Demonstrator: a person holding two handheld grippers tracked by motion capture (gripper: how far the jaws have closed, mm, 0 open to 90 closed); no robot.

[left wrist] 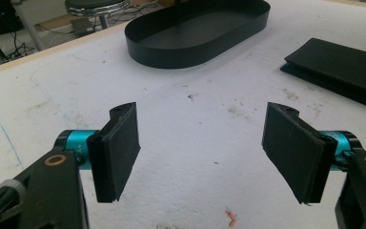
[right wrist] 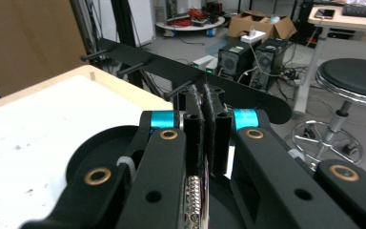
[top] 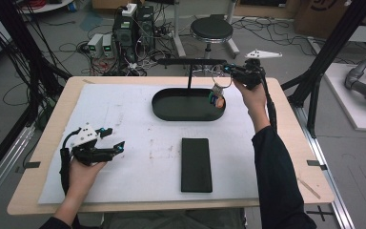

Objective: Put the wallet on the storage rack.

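High view: my left claw (top: 116, 147) sits low on the white mat (top: 124, 109), jaws wide apart, nothing between them. My right claw (top: 224, 69) is up by the black rack (top: 190, 61) over the oval tray (top: 181, 114), jaws pinched on a key ring (top: 219, 78); a small charm (top: 217, 98) dangles below, too small to identify. Flat black case (top: 196, 164) lies mid-bench.

Matt black oval tray (top: 164, 112), stained white cloth-like mat (top: 124, 119), pale wooden tabletop (top: 295, 138).
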